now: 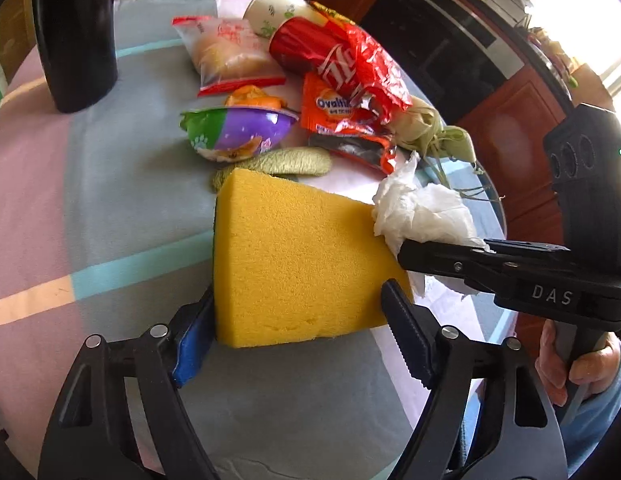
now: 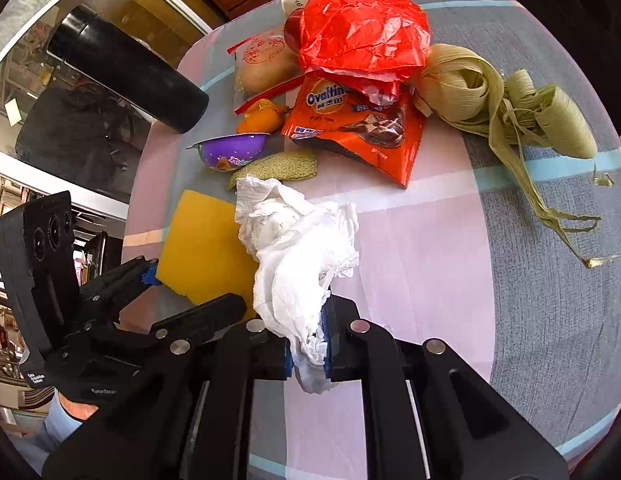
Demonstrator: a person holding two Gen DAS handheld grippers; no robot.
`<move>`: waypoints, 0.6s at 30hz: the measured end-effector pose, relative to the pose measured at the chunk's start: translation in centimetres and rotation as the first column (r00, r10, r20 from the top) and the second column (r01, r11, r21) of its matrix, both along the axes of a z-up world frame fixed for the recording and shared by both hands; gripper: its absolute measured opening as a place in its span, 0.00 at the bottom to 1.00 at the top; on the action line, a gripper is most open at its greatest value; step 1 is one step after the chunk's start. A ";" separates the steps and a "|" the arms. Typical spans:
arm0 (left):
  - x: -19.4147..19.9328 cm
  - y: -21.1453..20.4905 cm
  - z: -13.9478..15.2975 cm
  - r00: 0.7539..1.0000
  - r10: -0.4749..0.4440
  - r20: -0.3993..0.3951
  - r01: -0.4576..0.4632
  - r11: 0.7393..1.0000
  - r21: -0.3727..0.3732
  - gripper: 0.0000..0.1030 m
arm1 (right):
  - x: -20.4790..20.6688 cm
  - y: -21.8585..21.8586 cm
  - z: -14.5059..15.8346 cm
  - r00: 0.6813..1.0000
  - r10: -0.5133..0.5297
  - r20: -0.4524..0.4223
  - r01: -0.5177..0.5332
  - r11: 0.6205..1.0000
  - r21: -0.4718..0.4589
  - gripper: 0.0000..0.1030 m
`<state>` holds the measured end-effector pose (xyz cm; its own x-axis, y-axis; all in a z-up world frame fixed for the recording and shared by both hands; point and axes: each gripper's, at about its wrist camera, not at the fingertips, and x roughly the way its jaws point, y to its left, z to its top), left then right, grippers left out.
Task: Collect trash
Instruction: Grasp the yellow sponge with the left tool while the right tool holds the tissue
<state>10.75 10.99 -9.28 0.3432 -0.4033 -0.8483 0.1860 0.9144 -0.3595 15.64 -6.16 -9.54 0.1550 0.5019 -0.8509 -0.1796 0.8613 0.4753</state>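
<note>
The right hand-held gripper (image 2: 308, 354) is clamped on a crumpled tissue (image 2: 294, 240); the left hand-held gripper (image 1: 298, 320) straddles a yellow sponge (image 1: 294, 264), seemingly touching; the purple pet-food cup's (image 1: 238, 130) contents are unclear.

One sponge (image 1: 298, 264), one tissue (image 2: 298, 248), two wrappers (image 2: 350, 128).

A tall black flask (image 1: 76, 32) is seen standing upright on the worktop (image 1: 110, 208), far ahead and left of the claw. The worktop is covered by a checked cloth (image 2: 530, 280) in grey, pink and pale blue. Dark wooden cabinets (image 1: 506, 120) are seen beyond its edge
</note>
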 end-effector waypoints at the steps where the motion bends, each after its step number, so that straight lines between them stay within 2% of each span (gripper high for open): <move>1: -0.2 -0.3 0.4 1.000 -0.001 0.024 0.001 1.000 0.013 0.71 | 0.0 -0.3 0.0 1.000 -0.009 0.001 0.009 1.000 0.008 0.10; 3: -0.3 -0.5 1.3 0.999 0.006 0.048 -0.005 1.000 -0.001 0.59 | -0.1 -1.4 0.0 0.999 -0.033 0.000 0.033 0.999 0.018 0.10; 6: -0.1 -1.1 2.7 0.998 0.004 0.066 -0.001 0.999 -0.045 0.48 | -0.3 -3.1 -0.1 0.997 -0.073 -0.012 0.073 0.996 0.046 0.10; 9: 0.1 -3.0 3.8 0.996 -0.042 0.072 0.048 0.995 -0.084 0.41 | -0.6 -4.8 -0.4 0.994 -0.105 -0.024 0.107 0.992 0.067 0.10; 14: 0.3 -7.6 3.1 0.993 -0.092 0.070 0.093 0.995 -0.019 0.41 | -1.4 -7.8 -0.4 0.988 -0.154 -0.026 0.156 0.982 0.102 0.10; 15: 0.5 -8.1 2.8 0.994 -0.089 0.067 0.090 0.996 -0.011 0.35 | -1.6 -8.4 -0.3 0.986 -0.163 -0.022 0.164 0.981 0.103 0.10; 18: 0.5 -9.4 2.9 0.993 -0.072 0.092 0.067 0.996 0.055 0.30 | -2.0 -10.2 -0.2 0.982 -0.189 -0.019 0.190 0.975 0.117 0.10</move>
